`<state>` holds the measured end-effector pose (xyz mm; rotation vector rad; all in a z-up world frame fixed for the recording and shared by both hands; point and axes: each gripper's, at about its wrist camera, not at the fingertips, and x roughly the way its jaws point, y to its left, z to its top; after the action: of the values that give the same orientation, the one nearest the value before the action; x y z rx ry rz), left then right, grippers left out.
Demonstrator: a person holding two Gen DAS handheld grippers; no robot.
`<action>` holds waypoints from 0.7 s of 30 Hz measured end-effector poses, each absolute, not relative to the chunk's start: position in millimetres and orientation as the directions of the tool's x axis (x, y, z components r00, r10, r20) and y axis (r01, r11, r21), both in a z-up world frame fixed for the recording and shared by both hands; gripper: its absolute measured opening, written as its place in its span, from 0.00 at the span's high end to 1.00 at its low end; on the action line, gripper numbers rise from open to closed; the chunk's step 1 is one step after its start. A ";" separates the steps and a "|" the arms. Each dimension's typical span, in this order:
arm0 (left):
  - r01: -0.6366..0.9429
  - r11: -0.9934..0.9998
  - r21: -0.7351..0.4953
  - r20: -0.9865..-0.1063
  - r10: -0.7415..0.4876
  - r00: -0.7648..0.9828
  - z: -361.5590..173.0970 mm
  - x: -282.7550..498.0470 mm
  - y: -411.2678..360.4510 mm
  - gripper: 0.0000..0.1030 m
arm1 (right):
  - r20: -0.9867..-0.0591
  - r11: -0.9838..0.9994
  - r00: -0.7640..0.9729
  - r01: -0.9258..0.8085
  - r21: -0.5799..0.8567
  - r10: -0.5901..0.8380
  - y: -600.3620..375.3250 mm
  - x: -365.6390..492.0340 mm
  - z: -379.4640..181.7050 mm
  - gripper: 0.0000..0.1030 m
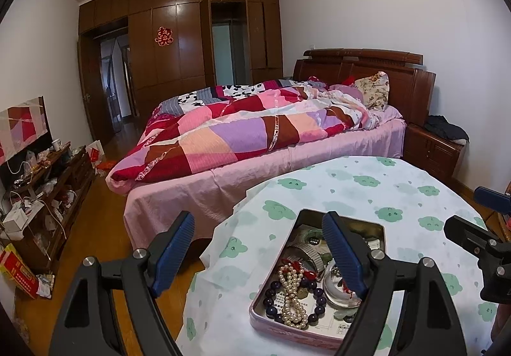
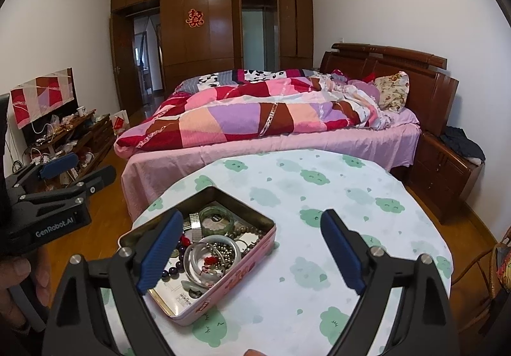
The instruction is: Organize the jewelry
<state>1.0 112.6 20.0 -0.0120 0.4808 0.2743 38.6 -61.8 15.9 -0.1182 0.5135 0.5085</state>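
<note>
1. Both claws are hanging spread wide and gripping nothing: left claw point(image 1: 260, 255) over the tin point(image 1: 274, 328), right claw point(image 2: 252, 255) just beside it.
2. Pearls point(image 1: 292, 295), purple beads point(image 1: 271, 305) and bangles point(image 2: 212, 258) are sitting jumbled inside the tin on the worktop point(image 2: 351, 196).
3. Sorting's looking unfinished to me, or everything's getting gathered in; can't tell which.

Soft even daylight, sharp, fisheye-bowed edges
</note>
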 end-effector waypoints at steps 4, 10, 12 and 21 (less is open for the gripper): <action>-0.265 0.963 0.057 -0.464 0.260 0.847 18.1 2.6 111.2 0.20 | -0.500 0.870 0.750 -0.492 0.017 0.434 -61.6 38.5 15.6 0.12; -0.262 0.963 0.059 -0.467 0.259 0.845 17.5 3.4 110.3 0.20 | -0.500 0.869 0.748 -0.494 0.016 0.435 -61.1 36.9 14.6 0.11; -0.264 0.963 0.059 -0.468 0.260 0.845 16.9 4.1 110.1 0.20 | -0.502 0.868 0.747 -0.496 0.016 0.436 -60.6 35.4 13.0 0.11; -0.263 0.963 0.063 -0.470 0.260 0.843 14.2 4.2 110.1 0.20 | -0.505 0.867 0.744 -0.499 0.014 0.437 -57.8 31.1 9.3 0.09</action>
<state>4.2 110.1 14.2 -0.0043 0.4960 0.2761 31.1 -57.8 9.3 -0.1250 0.5214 0.5135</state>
